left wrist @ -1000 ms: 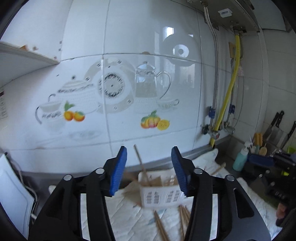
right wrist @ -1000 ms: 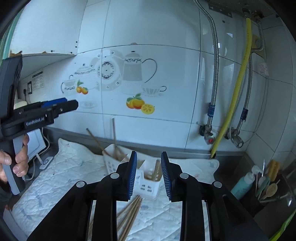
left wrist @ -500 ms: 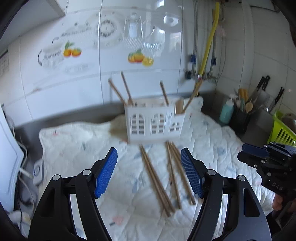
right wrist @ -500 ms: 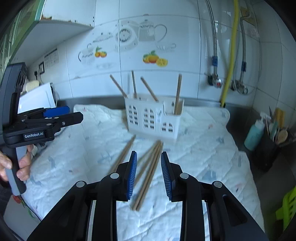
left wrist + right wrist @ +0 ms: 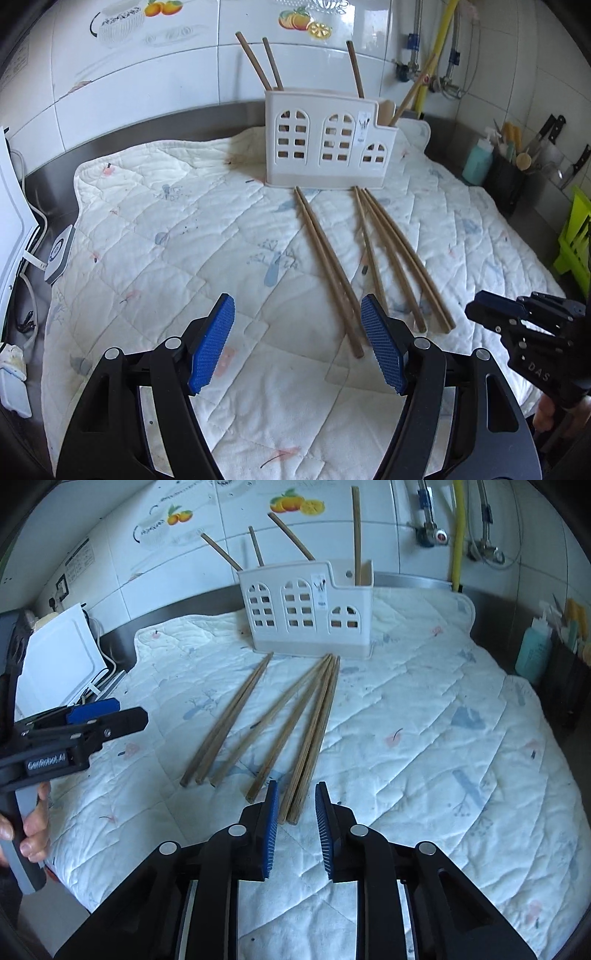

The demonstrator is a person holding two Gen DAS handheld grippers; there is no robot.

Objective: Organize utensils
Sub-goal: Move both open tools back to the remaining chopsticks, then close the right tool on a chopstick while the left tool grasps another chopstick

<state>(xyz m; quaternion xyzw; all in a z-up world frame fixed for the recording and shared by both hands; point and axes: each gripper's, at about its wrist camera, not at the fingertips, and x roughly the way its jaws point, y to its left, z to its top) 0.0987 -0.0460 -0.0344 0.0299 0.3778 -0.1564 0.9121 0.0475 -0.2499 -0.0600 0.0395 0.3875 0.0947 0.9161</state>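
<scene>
While both grippers hang over the quilted mat point(image 5: 155, 206) on the desk, nothing is picked up yet.

Going left to right: left gripper point(image 5: 297, 341) has its fingers spread wide and empty, with the near end of one chopstick pair point(image 5: 325, 269) just inside its right pad at about 1 o'clock. Right gripper point(image 5: 295, 827) has its fingers closing down to a narrow gap, nothing clamped, and the ends of the rightmost pair point(image 5: 310, 742) sit at 12 o'clock just ahead of the tips. I'd go in low, straddle one pair near its end, and squeeze only once both sticks are between the pads. Loose chopsticks are plain brown wood, fanned out, far tips near the white holder point(image 5: 306, 609) at 12 o'clock, which already has a few standing in it.
</scene>
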